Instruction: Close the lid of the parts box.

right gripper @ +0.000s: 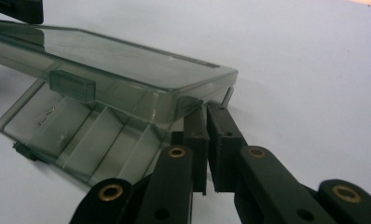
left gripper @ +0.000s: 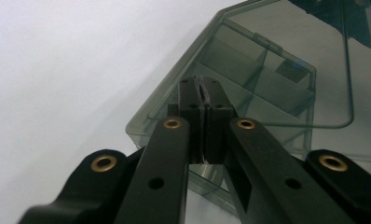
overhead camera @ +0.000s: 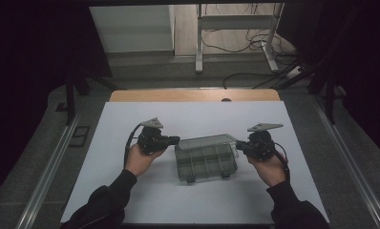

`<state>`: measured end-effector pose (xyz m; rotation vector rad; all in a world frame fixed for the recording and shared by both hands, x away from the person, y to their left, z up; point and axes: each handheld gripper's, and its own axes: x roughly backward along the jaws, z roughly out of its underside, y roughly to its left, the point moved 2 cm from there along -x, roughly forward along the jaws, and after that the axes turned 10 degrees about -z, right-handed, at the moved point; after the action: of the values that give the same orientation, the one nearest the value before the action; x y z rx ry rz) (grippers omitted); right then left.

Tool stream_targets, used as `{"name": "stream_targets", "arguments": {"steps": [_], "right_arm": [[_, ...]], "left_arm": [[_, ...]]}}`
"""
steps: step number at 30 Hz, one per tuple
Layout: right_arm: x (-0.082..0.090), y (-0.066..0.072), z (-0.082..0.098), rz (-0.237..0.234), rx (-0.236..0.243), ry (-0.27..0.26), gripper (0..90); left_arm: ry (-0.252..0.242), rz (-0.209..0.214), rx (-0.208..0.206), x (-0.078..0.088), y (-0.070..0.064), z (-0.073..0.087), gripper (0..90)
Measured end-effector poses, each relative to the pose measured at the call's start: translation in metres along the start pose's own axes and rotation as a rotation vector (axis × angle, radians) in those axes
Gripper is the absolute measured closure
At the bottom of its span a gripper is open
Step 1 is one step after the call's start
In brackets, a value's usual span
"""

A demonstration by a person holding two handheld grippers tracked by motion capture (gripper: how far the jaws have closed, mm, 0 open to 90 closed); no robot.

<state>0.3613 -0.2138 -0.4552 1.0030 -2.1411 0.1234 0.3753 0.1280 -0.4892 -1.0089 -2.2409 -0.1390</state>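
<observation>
A smoky see-through compartment box (overhead camera: 206,162) lies mid-table on the white sheet (overhead camera: 145,195), its hinged lid (overhead camera: 205,141) raised partway. My left gripper (overhead camera: 176,140) is shut, its tips at the box's left end; in the left gripper view the jaws (left gripper: 202,91) meet over the box's (left gripper: 249,93) corner rim, with nothing clearly pinched. My right gripper (overhead camera: 237,144) is at the box's right end. In the right gripper view its jaws (right gripper: 207,114) stand almost together with nothing between them, tips tucked under the corner of the lifted lid (right gripper: 127,70). The dividers (right gripper: 104,135) show beneath.
The white sheet covers a wooden table whose far edge (overhead camera: 193,95) shows beyond it. A metal stand (overhead camera: 236,28) and loose cables (overhead camera: 255,43) sit on the floor behind. Bare white surface lies around the box on all sides.
</observation>
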Motion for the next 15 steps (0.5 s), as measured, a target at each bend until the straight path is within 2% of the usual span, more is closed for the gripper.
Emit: {"name": "stream_targets", "arguments": {"steps": [10, 15], "right_arm": [[0.009, 0.000, 0.012, -0.008, 0.003, 0.026, 88.5], [0.017, -0.001, 0.015, -0.014, 0.015, 0.011, 88.9]], "left_arm": [[0.015, 0.010, -0.009, 0.001, -0.010, 0.007, 88.7], [0.040, 0.012, -0.027, -0.002, -0.018, 0.012, 88.2]]}}
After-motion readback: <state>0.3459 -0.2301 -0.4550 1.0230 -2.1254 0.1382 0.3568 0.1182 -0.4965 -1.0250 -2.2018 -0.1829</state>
